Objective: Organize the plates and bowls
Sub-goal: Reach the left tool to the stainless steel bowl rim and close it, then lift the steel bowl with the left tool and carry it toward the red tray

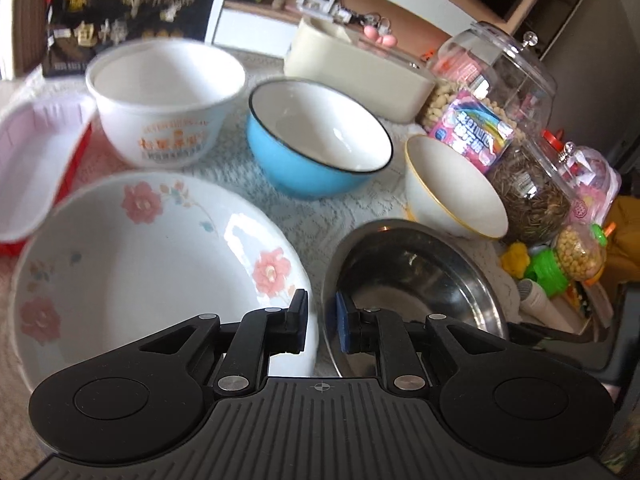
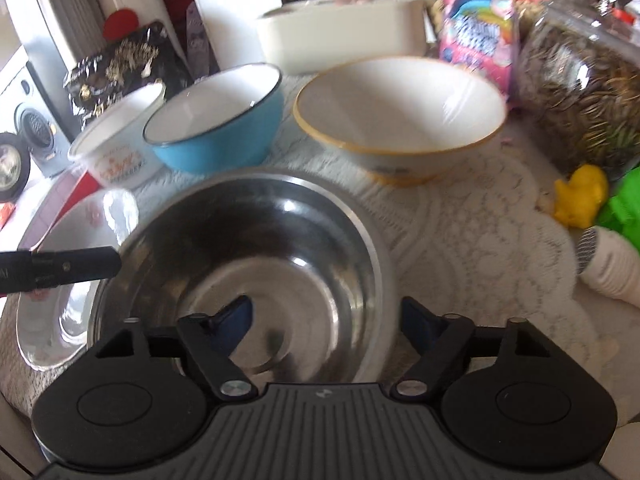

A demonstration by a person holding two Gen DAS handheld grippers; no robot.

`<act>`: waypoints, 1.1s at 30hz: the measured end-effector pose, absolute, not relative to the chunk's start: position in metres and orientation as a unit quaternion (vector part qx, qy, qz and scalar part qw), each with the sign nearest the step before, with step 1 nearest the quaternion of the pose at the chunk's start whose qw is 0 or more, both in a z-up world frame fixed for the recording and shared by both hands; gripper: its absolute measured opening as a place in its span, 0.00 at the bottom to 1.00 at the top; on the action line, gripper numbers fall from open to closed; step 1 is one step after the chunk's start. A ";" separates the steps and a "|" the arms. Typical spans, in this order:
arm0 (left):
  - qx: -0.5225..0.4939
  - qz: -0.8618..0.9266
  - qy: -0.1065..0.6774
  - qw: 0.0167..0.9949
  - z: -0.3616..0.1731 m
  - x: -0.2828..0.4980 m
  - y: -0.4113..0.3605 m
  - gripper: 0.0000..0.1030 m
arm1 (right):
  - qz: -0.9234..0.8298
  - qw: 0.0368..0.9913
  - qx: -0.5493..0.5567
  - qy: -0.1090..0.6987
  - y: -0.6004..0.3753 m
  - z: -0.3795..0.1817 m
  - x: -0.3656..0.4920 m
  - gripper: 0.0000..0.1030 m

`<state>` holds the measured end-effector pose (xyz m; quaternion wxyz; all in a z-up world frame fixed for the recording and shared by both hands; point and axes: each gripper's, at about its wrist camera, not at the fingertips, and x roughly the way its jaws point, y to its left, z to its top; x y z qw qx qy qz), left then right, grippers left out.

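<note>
- White lace cloth covers my work surface, with shelving and a dark framed panel behind it — a cluttered household table.
- I count 5 dishes in the left wrist view: a floral plate nearest on the left, a steel bowl just beside it on the right, and 3 bowls farther back.
- That back row runs left to right: a white bowl with orange print, a blue bowl and a yellow-rimmed bowl, each upright on the cloth.
- My left gripper is low and level, pointing across the table, its jaws parted by a narrow gap and holding nothing; the gap lies over the seam between the floral plate and the steel bowl.
- Its left finger overlaps the plate's rim and its right finger the steel bowl's rim; I cannot tell whether either one touches.
- My right gripper is tilted down over the steel bowl, jaws spread wide and empty — the left pad sits over the bowl's inside, the right pad outside the rim, which passes between them.
- From the right wrist view, the left gripper's finger reaches in from the left edge, over the plate's rim next to the steel bowl.
- Behind the bowls stand a cream container and 2 clear jars, with a pink candy packet in front of them.
</note>
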<state>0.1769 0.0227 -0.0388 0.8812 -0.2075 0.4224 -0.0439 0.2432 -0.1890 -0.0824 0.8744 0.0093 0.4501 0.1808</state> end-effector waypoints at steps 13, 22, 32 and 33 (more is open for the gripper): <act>-0.219 -0.099 0.442 0.864 -0.042 0.183 -0.003 0.22 | 0.177 0.879 -0.001 0.442 -0.203 -0.073 0.236 0.61; -0.169 -0.116 0.451 0.868 -0.048 0.189 -0.029 0.22 | 0.160 0.879 0.009 0.448 -0.224 -0.082 0.238 0.61; -0.180 -0.102 0.466 0.860 -0.061 0.204 -0.036 0.20 | 0.169 0.881 -0.001 0.441 -0.224 -0.083 0.241 0.61; -0.179 -0.100 0.467 0.860 -0.062 0.205 -0.038 0.20 | 0.168 0.882 -0.001 0.441 -0.224 -0.083 0.241 0.61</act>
